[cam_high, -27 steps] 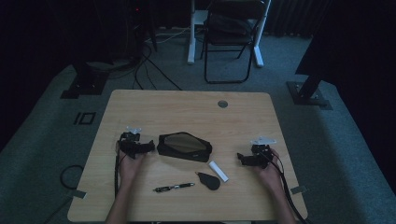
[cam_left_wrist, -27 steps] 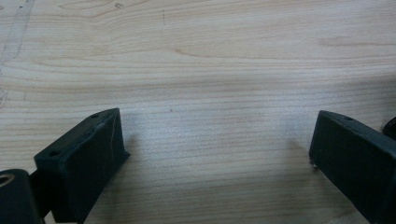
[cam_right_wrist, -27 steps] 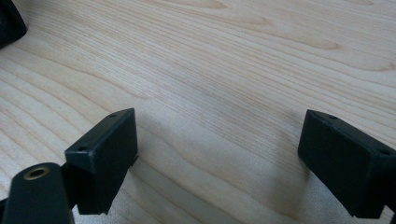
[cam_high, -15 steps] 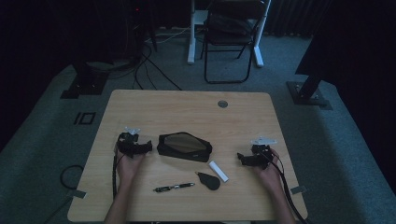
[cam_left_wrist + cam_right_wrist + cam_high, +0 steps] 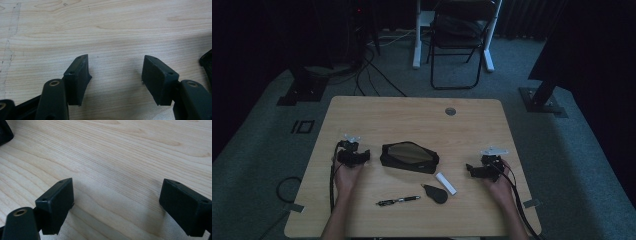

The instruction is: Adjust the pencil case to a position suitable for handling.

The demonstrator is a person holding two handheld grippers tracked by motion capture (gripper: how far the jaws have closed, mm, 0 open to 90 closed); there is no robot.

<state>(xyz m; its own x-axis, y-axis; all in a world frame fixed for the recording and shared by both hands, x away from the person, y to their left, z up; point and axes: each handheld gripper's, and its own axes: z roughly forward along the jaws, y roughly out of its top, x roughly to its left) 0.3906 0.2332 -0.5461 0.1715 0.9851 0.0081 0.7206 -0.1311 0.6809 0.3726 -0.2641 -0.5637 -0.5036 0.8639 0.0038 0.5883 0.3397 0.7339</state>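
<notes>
A black pouch [image 5: 409, 156] lies in the middle of the wooden table [image 5: 412, 115]. In front of it are a black pen [image 5: 398, 201], a dark teardrop-shaped item [image 5: 435, 193] and a small white stick [image 5: 445, 183]. My left gripper [image 5: 364, 156] rests on the table left of the pouch, jaws wide apart over bare wood [image 5: 115, 72]. My right gripper [image 5: 470, 170] rests right of the pouch, also open with only wood [image 5: 117, 195] between its jaws. A dark edge of the pouch [image 5: 207, 62] shows at the right of the left gripper view.
A round grommet hole [image 5: 450, 111] sits near the table's far edge. A folding chair [image 5: 459, 40] stands beyond the table, with cables on the carpet to the left. A dark corner [image 5: 5, 132] shows at the top left of the right gripper view.
</notes>
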